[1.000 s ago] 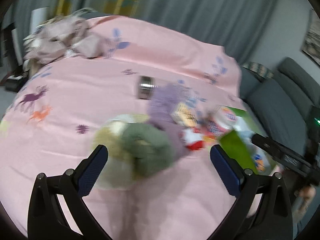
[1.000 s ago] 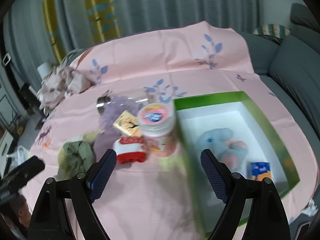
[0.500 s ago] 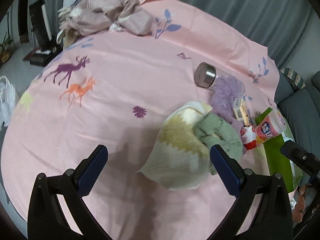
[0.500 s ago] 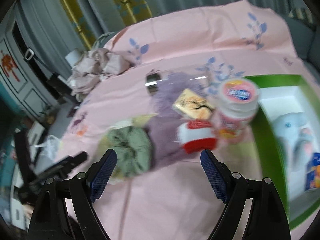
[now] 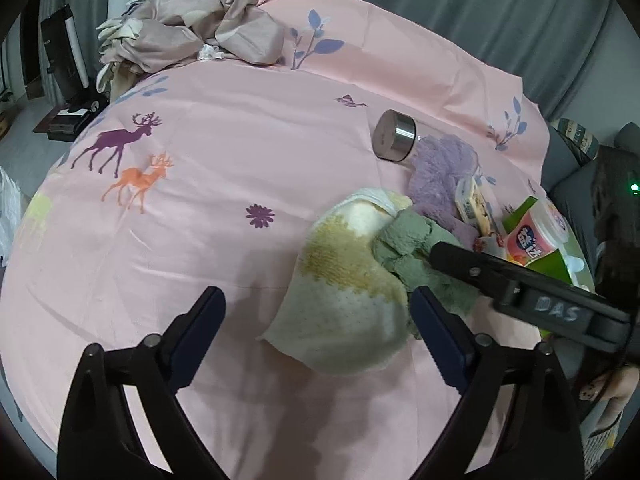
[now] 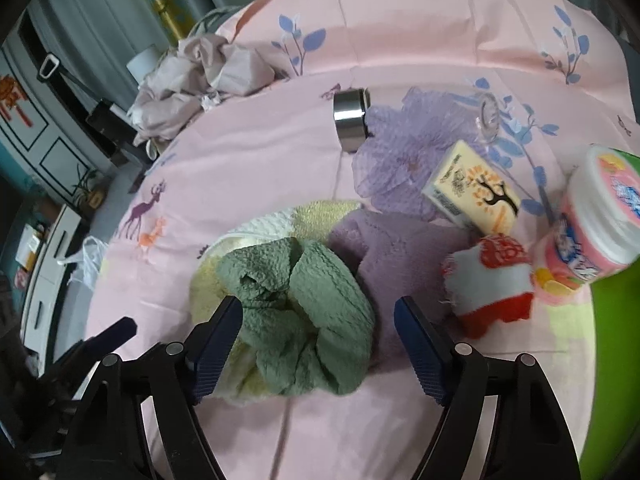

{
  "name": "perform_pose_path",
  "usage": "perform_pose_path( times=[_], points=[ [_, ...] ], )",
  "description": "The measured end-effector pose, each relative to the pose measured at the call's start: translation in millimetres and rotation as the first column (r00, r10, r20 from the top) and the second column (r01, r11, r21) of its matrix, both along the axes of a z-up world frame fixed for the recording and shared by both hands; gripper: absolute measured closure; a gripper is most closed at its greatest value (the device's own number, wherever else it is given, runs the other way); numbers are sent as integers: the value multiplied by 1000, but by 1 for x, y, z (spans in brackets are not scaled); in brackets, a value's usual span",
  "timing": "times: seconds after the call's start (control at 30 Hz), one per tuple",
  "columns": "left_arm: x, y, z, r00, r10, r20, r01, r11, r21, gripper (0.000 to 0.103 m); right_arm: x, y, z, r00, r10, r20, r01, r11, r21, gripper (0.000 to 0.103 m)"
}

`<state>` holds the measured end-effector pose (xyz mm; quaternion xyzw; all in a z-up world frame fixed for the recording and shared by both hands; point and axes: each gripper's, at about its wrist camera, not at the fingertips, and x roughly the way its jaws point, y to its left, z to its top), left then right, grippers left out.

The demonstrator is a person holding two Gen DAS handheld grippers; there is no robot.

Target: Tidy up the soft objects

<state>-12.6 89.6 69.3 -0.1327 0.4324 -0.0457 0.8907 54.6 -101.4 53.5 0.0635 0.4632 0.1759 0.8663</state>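
Right gripper point(image 6: 318, 344) at lower centre, jaws just been closing, green cloth point(image 6: 300, 316) between them unpressed, purple cloth point(image 6: 404, 252) right of it, red-white toy point(image 6: 490, 284), pink tub point(image 6: 600, 216) at right edge.

Bare pink sheet point(image 5: 192, 216) lies open left of the towels point(image 5: 352, 280); clutter point(image 6: 480, 200) crowds their right.

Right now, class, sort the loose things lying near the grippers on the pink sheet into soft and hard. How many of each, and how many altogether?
Soft: 4 (green cloth, cream and yellow towel, purple plush cloth, red and white pouch)
Hard: 3 (clear bottle with steel cap, illustrated small box, pink tub)
Total: 7
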Motion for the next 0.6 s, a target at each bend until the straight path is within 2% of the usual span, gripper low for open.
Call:
perform_pose_path(
  times=[0.07, 0.13, 0.2, 0.23, 0.53, 0.6],
  points=[
    [-1, 2, 0, 1000, 12, 1, -12, 1000, -1, 14, 2, 5, -5, 1000, 8, 3, -8, 999, -35, 40],
    [-1, 4, 1, 1000, 17, 3, -17, 1000, -8, 14, 1, 9, -8, 1000, 9, 23, -7, 997, -74, 52],
    [-2, 5, 2, 1000, 22, 9, -22, 1000, -7, 14, -1, 10, -10, 999, 6, 38, -3, 995, -101, 85],
    [-1, 4, 2, 1000, 25, 11, -25, 1000, -3, 14, -1, 9, -11, 999, 7, 35, -4, 995, -95, 89],
    [-4, -2, 5, 1000, 15, 23, -15, 1000, -2, 14, -33, -23, 13, 999, 49, 22, -50, 997, 52, 92],
    [-5, -3, 6, 1000, 10, 24, -10, 1000, -6, 15, -42, -28, 17, 998, 66, 15, -67, 996, 59, 92]
  ],
)
